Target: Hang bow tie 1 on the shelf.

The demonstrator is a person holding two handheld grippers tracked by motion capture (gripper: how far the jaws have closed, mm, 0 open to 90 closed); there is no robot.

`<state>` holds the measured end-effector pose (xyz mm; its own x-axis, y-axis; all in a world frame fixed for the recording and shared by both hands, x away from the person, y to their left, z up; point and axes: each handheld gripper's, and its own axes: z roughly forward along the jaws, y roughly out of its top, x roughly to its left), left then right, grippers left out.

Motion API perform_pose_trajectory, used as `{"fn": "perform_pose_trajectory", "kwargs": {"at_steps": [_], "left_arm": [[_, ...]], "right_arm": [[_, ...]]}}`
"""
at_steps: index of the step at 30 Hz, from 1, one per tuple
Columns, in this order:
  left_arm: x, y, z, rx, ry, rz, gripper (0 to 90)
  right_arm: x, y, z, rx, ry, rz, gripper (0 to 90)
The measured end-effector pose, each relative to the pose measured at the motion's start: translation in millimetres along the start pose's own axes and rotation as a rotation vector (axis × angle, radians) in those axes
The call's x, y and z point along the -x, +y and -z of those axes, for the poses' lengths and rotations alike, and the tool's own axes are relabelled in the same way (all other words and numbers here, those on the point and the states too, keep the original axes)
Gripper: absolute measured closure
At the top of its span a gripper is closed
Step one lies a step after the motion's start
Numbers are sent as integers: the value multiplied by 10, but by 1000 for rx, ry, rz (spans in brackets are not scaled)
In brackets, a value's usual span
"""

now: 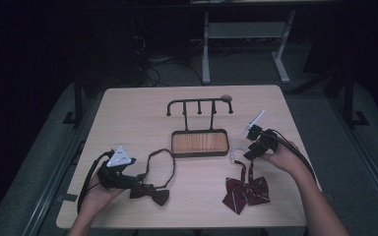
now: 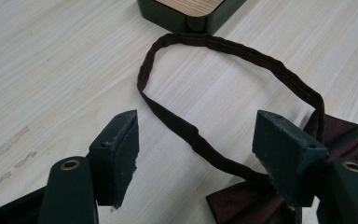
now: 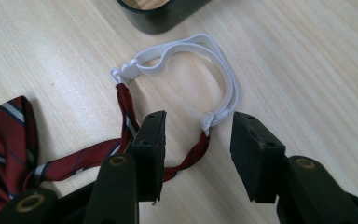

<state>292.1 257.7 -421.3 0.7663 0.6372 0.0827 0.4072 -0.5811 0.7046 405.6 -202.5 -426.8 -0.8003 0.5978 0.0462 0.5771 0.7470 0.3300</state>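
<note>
A dark maroon bow tie (image 1: 150,192) lies at the front left, its strap loop (image 2: 223,46) curving toward the stand. My left gripper (image 1: 137,179) is low over it and stands open (image 2: 196,126), with the strap running between the jaws and no pad pressing on it. A red striped bow tie (image 1: 246,192) lies at the front right, its red strap ending in a white elastic loop (image 3: 214,60). My right gripper (image 1: 250,153) hovers over that strap, open (image 3: 198,126); the red strap passes between its jaws just below the elastic's knot.
A black hook rack (image 1: 199,102) rises from a wooden tray base (image 1: 199,155) at the table's middle, close beyond both strap loops (image 2: 191,14) (image 3: 158,18). Bare tabletop (image 1: 128,113) lies to the left and behind. Chair and desk legs stand on the dark floor beyond.
</note>
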Motion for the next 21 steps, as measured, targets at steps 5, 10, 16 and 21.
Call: {"fn": "perform_pose_trajectory", "kwargs": {"at_steps": [5, 10, 16, 21], "left_arm": [[-2, -2, -4, -6, -2, 2, 320], [2, 1, -12, -6, -3, -1, 320], [2, 0, -7, -4, -1, 1, 320], [17, 15, 2, 3, -16, 1, 320]], "right_arm": [[40, 0, -45, -18, 4, -21, 585], [59, 8, -73, -35, -1, -36, 619], [24, 37, -104, -61, -31, -18, 643], [0, 58, -131, -89, -44, -9, 700]]}}
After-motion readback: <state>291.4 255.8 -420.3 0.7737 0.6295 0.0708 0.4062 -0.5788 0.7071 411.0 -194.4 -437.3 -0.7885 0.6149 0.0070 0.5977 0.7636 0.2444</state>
